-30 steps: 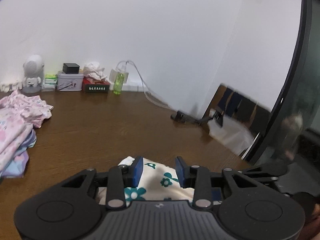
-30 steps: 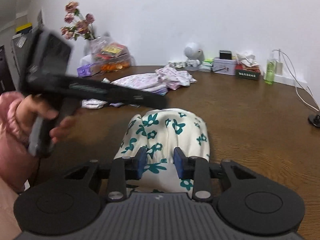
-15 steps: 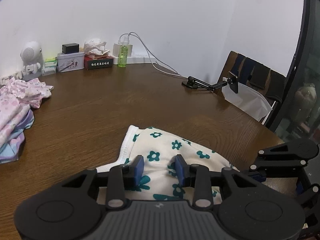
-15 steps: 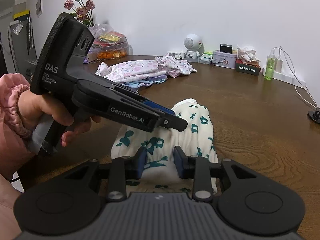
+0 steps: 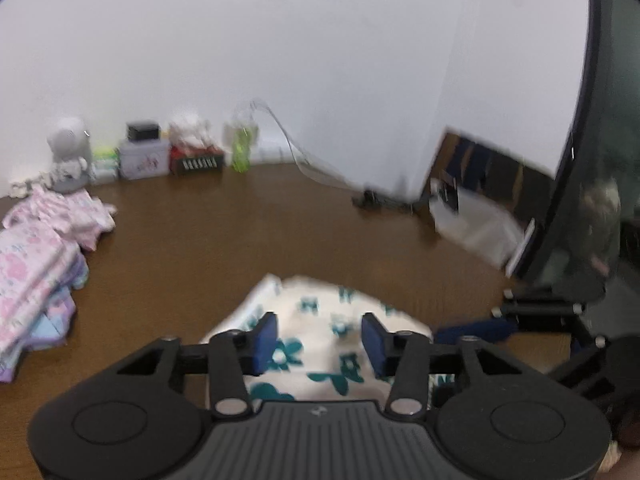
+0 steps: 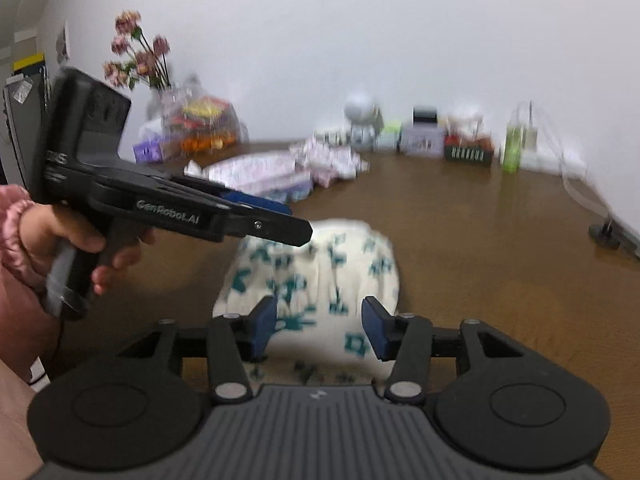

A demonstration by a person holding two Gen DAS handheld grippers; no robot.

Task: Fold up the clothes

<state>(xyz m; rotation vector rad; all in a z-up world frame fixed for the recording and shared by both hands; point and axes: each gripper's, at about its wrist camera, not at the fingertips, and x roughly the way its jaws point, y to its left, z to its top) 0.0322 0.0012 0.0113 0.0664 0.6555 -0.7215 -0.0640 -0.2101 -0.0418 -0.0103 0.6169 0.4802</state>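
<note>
Counter (image 6: 480, 216): the brown wooden top filled the middle band of both views and carried everything; its centre lay bare, which probably gave room to work the cloth.
Folded pile (image 5: 36, 276): pink-flowered garments lay stacked at the left edge of the left wrist view, and at upper centre in the right wrist view, well apart from the piece in hand; I judged it a place for sorted clothes, though whether finished or waiting could not be told.
Floral garment (image 6: 320, 276): the cream cloth with teal flowers lay bunched on the counter at lower centre of both views, near the counter's near edge, likely kept close so both tools could reach it.
Left gripper (image 5: 319, 342): its blue fingers (image 5: 264, 340) stood spread, with the garment showing in the gap between them and below; they pinched nothing. In the right wrist view it came in from the left, held by a hand (image 6: 76, 240) in a pink cuff, its tip over the cloth's far left part.
Right gripper (image 6: 319, 330): its fingers (image 6: 376, 332) were spread too, straddling the near end of the garment without closing on it.
Blur: both views were smeared, so contact between fingers and cloth could not be told.
</note>
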